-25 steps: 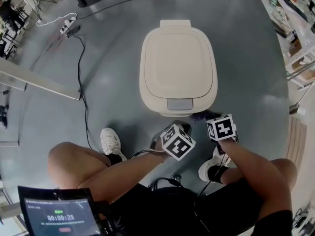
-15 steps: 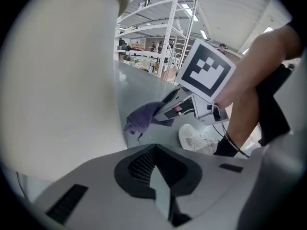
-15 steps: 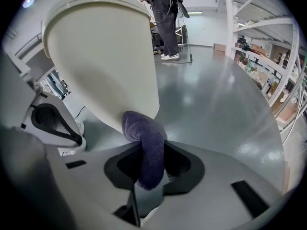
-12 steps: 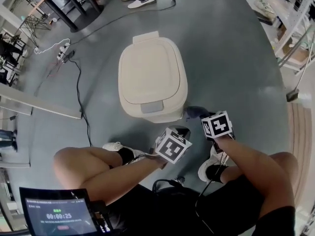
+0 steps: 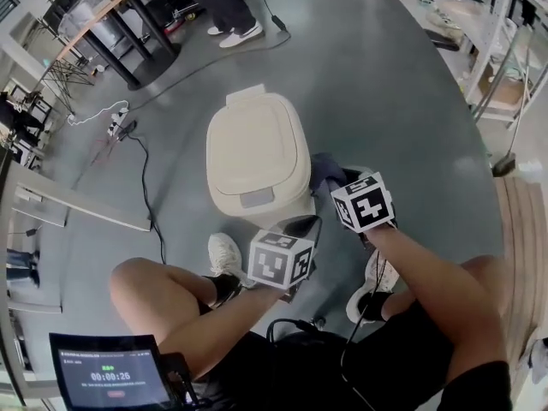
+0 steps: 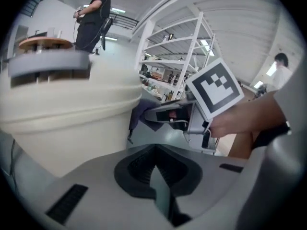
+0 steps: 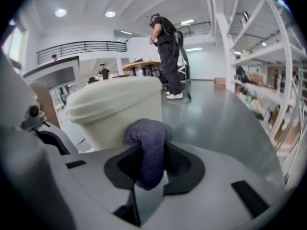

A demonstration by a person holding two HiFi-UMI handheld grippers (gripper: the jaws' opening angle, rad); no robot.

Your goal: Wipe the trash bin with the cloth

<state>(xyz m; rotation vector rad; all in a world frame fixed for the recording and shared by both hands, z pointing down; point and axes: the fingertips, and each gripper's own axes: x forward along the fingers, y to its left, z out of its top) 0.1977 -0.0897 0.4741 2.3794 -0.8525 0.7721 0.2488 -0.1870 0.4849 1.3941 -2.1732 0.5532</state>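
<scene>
Soft, limp cloth (image 7: 149, 133) is pinched at a fold by right gripper (image 7: 152, 174), beside rigid trash bin (image 5: 257, 157); left gripper (image 6: 156, 176) is closed on nothing.

Bright, even light from ceiling lamps (image 7: 110, 14) — strong fisheye bending at the edges, near parts softly blurred.

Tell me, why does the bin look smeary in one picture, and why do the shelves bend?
Left gripper view: the bin is smeared, probably motion blur. Right gripper view: the cloth is crisp, but the shelves bow from the wide lens. Head view: the floor curves the same way.
</scene>
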